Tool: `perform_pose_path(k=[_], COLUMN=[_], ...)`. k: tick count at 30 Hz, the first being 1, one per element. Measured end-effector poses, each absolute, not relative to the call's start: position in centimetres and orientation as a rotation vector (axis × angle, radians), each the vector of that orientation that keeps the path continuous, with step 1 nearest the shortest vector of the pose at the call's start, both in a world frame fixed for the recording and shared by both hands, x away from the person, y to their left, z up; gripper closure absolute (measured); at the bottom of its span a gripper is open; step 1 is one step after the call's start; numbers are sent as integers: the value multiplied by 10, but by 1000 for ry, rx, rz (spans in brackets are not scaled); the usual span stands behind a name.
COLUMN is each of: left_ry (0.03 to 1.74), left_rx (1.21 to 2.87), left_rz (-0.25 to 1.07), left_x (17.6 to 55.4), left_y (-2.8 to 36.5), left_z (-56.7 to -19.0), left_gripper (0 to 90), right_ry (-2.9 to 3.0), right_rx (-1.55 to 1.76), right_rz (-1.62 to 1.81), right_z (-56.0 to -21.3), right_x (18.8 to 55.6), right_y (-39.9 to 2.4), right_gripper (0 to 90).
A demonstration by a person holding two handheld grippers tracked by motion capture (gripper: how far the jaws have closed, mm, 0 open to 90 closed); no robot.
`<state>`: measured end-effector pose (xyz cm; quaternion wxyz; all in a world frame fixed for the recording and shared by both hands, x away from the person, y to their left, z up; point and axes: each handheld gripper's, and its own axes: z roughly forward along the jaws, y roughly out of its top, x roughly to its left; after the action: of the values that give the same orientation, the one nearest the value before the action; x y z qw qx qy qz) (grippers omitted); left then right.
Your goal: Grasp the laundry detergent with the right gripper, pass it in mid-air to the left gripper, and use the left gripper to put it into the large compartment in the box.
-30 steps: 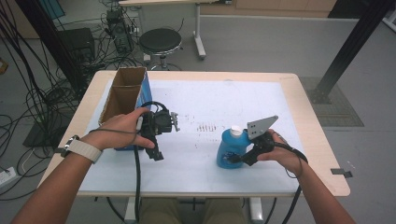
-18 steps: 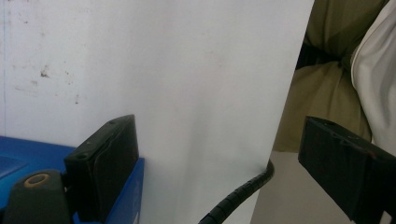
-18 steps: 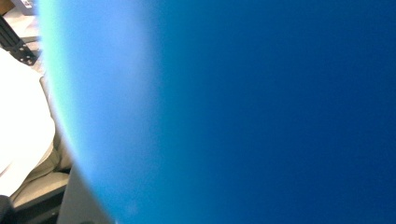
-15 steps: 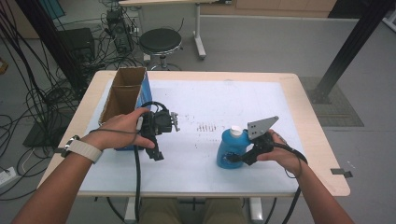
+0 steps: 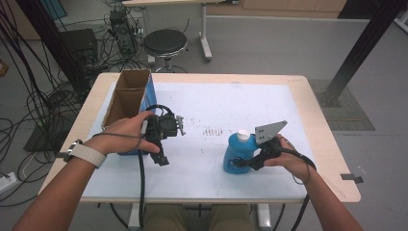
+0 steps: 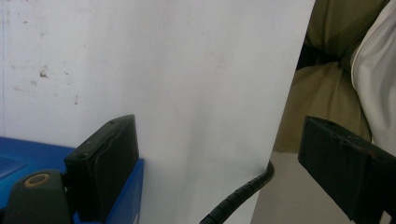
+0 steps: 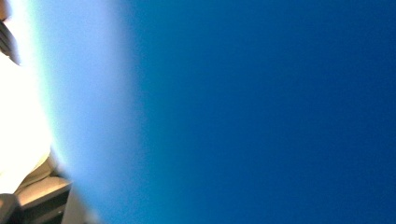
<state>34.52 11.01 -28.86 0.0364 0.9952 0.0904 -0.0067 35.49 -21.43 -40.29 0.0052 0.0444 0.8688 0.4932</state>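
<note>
From above, we saw a person seated at a white-topped table (image 5: 211, 101), a gripper in each hand. The right gripper (image 5: 250, 162) sat against the lower side of a blue bottle (image 5: 239, 155) with a white cap, which stood upright on the near right part of the table. Its jaws had just been closing with the bottle between them, and they looked clamped on the bottle's handle side; in the right gripper view the blue plastic (image 7: 261, 112) sat blurred right up against the lens. The left gripper (image 5: 161, 156) rested near the table's left, just beside an open cardboard box (image 5: 126, 98) with a blue side. In the left gripper view its jaws stood wide apart with nothing between them, above the white surface (image 6: 187, 70).
</note>
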Motion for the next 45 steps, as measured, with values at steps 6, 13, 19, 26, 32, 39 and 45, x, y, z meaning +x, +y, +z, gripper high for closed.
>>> perform_pose_path(k=[6,13,19,26,32,39,45], left_ry=[278,284,296,286,291,292,293], left_rx=[3054,3051,3044,3050,3041,3038,3037], left_rz=[-22,-23,-23,-22,-21,-21,-25], left_x=[345,345,345,346,345,346,346], left_y=[110,111,111,111,111,111,111], left_z=[-289,-289,-290,-289,-290,-290,-290], left_gripper=[127,127,127,127,127,128,129], right_ry=[2716,2715,2718,2713,2709,2705,2700], right_rx=[135,130,122,118,112,107,117], right_rz=[1547,1552,1560,1570,1573,1577,1588], right_z=[-403,-404,-405,-405,-406,-406,-407], right_x=[355,356,356,356,356,356,356], right_y=[-214,-214,-213,-214,-214,-214,-215], right_gripper=[364,386,410,415,417,417,419])
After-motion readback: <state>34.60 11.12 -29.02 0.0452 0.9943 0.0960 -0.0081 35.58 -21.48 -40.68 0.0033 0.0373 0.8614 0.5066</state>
